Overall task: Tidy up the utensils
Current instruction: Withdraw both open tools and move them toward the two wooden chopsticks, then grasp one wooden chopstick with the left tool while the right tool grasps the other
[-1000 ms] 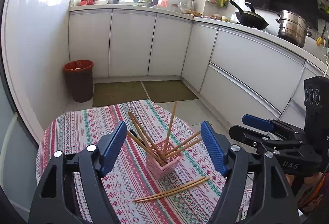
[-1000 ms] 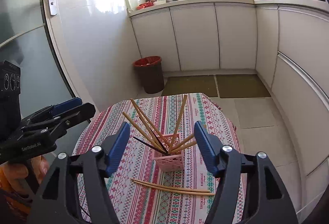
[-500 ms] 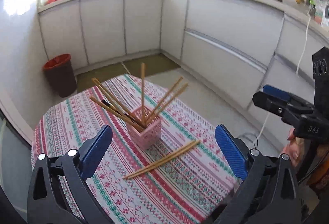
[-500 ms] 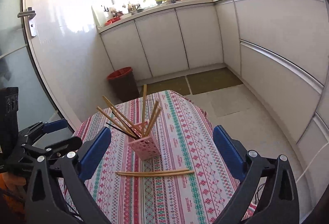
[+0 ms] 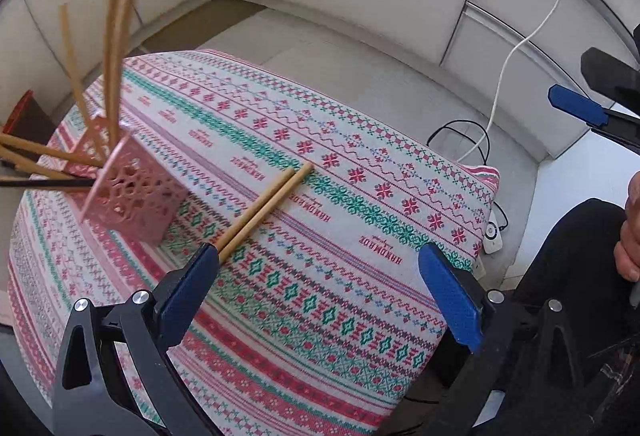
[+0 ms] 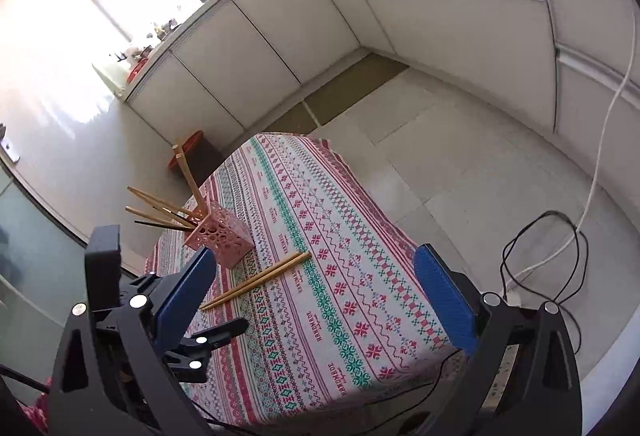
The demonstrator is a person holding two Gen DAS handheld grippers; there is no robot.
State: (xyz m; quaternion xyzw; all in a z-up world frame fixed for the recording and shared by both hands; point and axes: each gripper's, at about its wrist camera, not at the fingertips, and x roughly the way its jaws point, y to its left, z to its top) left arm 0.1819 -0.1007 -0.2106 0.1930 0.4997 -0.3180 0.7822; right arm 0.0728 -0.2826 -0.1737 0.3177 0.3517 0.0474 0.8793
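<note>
Both the left gripper point(image 5: 320, 284) and the right gripper point(image 6: 316, 292) hang wide open, holding nothing, so a careless grab could roll the two loose chopsticks point(image 5: 266, 209) away or bump the pink holder point(image 5: 134, 197).

"HANDMADE" repeated along stripes of patterned tablecloth point(image 5: 328, 171), some upside down; no other legible text.

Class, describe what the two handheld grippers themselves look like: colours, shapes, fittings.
The left gripper and right gripper match: black plastic triangular finger frames with cut-outs, silver round bolts, and flat blue textured finger pads. The left gripper's black boxy body shows in the right wrist view.
</note>
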